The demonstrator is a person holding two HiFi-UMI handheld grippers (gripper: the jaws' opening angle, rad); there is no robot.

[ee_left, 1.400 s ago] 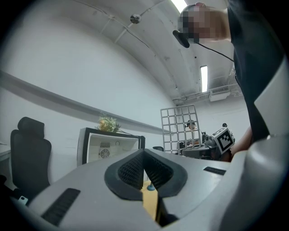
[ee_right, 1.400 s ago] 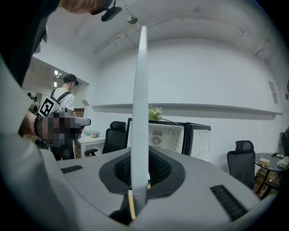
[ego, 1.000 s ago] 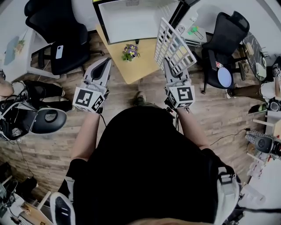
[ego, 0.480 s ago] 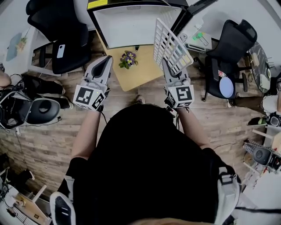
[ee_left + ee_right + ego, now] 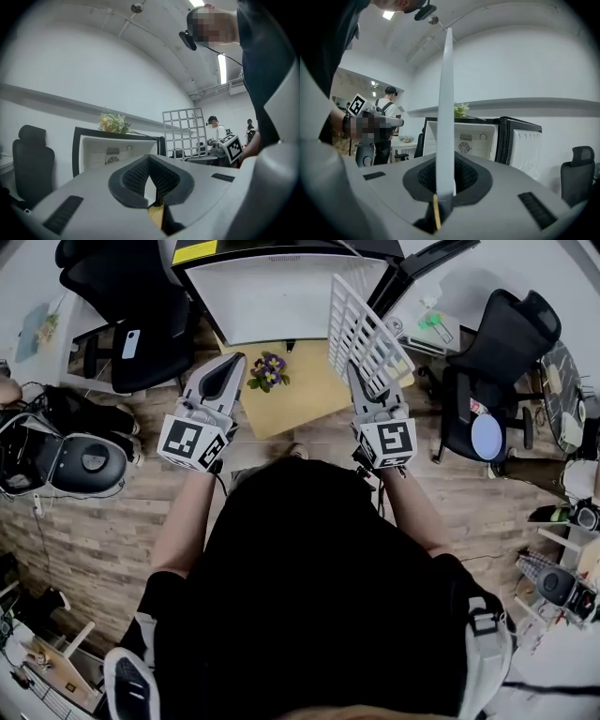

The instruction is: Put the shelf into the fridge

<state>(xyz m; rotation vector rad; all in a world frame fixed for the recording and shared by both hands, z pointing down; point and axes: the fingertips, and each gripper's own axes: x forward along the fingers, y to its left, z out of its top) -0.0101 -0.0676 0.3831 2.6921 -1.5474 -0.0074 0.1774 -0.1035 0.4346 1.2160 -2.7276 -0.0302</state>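
Note:
The white wire-grid shelf [image 5: 364,329] stands on edge, tilted, with my right gripper [image 5: 364,382] shut on its near rim. In the right gripper view the shelf [image 5: 446,108] shows edge-on as a thin white blade rising from between the pads. The small fridge [image 5: 281,292] lies ahead with its white inside open and its door [image 5: 417,261] swung to the right. My left gripper [image 5: 228,367] is shut on nothing, level with the right one and to the left of the shelf. From the left gripper view the shelf [image 5: 186,133] stands right of the fridge [image 5: 112,150].
A low wooden table [image 5: 305,395] with a pot of flowers [image 5: 268,369] stands right in front of the fridge. Black office chairs sit at the left [image 5: 127,296] and right [image 5: 502,348]. Another person [image 5: 386,112] stands at a desk further off.
The fridge and table have slid lower and closer in the head view as the person moves towards them. Both grippers keep their pose, and the shelf stays held.

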